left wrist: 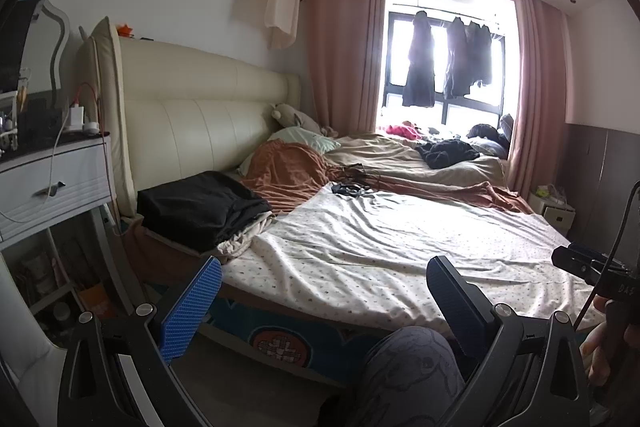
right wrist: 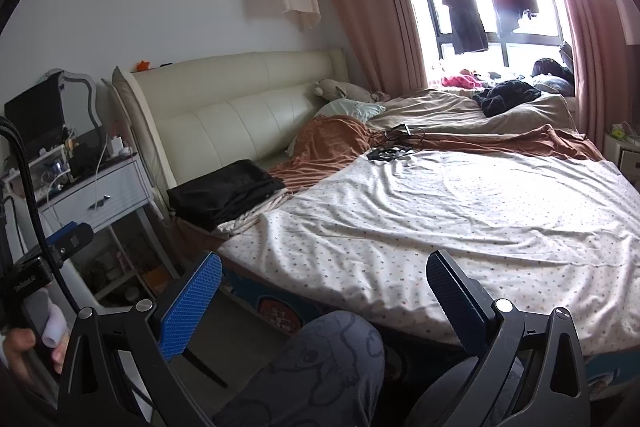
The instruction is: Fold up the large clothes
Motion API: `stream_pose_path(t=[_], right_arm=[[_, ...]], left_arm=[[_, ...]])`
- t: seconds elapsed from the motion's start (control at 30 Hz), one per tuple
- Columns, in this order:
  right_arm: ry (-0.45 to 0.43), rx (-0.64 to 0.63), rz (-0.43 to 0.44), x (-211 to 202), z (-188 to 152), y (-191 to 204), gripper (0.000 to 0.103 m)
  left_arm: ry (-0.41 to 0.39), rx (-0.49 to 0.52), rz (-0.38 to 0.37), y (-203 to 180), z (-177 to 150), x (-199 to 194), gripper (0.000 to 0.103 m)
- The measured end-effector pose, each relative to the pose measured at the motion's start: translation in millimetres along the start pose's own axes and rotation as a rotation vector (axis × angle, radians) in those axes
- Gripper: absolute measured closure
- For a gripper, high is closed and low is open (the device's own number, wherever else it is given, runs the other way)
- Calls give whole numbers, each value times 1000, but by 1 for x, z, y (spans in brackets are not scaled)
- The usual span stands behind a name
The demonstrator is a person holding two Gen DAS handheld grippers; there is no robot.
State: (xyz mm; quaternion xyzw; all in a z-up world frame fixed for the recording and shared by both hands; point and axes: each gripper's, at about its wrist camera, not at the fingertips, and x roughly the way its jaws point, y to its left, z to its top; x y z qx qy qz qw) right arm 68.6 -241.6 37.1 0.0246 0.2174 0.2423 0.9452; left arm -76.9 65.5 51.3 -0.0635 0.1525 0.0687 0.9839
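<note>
A folded black garment [left wrist: 200,207] [right wrist: 228,193] lies on a pale cloth at the near left corner of the bed, by the headboard. A rumpled dark garment [left wrist: 446,153] [right wrist: 506,97] lies far back near the window. A white dotted sheet [left wrist: 400,247] [right wrist: 460,219] covers the near part of the bed. My left gripper [left wrist: 324,279] is open, held off the bed's front edge with nothing between its fingers. My right gripper [right wrist: 324,279] is open too, above a patterned grey knee [right wrist: 316,367], also empty. Each view shows the other gripper at its side edge.
An orange-brown blanket [left wrist: 288,171] and a beige duvet [left wrist: 380,151] lie across the back of the bed. Black cables [left wrist: 350,187] rest mid-bed. A white nightstand [left wrist: 56,179] stands left of the cream headboard [left wrist: 200,115]. Dark clothes [left wrist: 420,75] hang at the window.
</note>
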Motion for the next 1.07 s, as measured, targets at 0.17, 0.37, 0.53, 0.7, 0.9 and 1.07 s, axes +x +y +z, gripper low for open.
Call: stream_pose_path(t=[0.17, 0.37, 0.53, 0.7, 0.9, 1.07], right_arm=[[0, 0, -3, 0, -1, 0, 0], [-1, -1, 0, 0, -1, 0, 0], [0, -2, -3, 0, -1, 1, 0], [3, 3, -1, -1, -1, 1, 0], [8, 12, -2, -4, -1, 2, 0], [4, 24, 0, -5, -2, 2, 0]], left_arm=[[-6, 2, 3, -1, -2, -3, 0], [-9, 1, 4, -2, -3, -5, 0], [-12, -2, 3, -1, -3, -7, 0], [-18, 12, 15, -3, -3, -9, 0], [-30, 8, 4, -1, -6, -15, 0], [-40, 10, 4, 4, -7, -20, 0]])
